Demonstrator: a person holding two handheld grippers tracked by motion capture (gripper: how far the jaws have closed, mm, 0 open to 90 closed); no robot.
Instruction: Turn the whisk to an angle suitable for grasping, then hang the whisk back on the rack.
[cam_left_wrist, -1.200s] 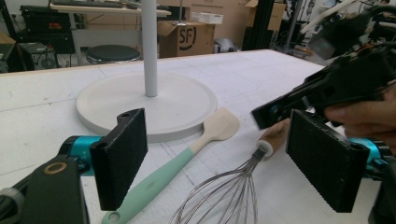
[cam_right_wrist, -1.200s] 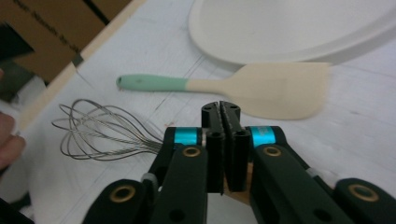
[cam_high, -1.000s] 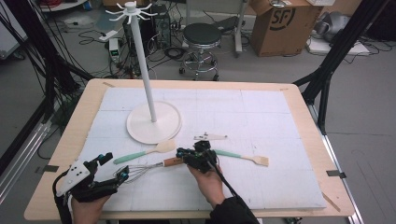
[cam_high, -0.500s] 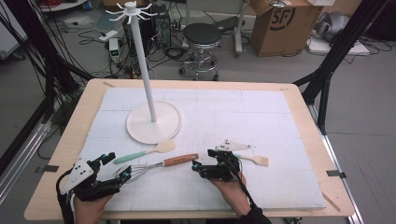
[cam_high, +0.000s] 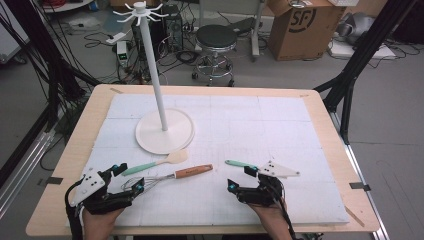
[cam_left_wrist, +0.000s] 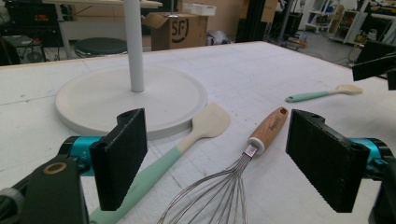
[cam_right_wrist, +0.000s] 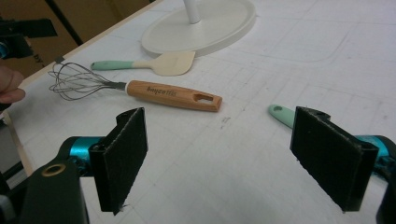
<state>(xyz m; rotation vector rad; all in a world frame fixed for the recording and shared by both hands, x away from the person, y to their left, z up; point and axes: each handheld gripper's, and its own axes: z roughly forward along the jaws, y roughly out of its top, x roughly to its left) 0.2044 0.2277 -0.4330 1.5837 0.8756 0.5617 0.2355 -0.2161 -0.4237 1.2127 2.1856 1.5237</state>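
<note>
Nothing is hung on the white rack (cam_high: 159, 85) yet; its top hooks are bare and its round base sits far left on the counter (cam_high: 320, 120). The whisk (cam_high: 170, 177) is lying flat, wooden handle pointing right, wire head just in front of the left hand-held gripper (cam_high: 129, 176). That gripper is held spread wide, nothing pinched, with the wires and the mint handle of the near spatula (cam_high: 156, 163) seen between its jaws in the left gripper view (framed, not touched, as far as can be told). The spatula's cream blade is resting beside the rack's base, close to or perhaps overlapping its rim.

Over on the right, the right hand-held gripper (cam_high: 239, 179) is also spread wide and empty, its jaws having just been opening, with bare counter between them. The second spatula (cam_high: 241, 164) is seen just beyond it, mint handle poking out leftward, the rest hidden under the gripper's grey plate.

So the count is judged as this: three utensils on the counter, none lifted, none hung. A grasp on the whisk looks the likeliest next step, and everything after it (lifting, carrying, hooking) is still to be done.
</note>
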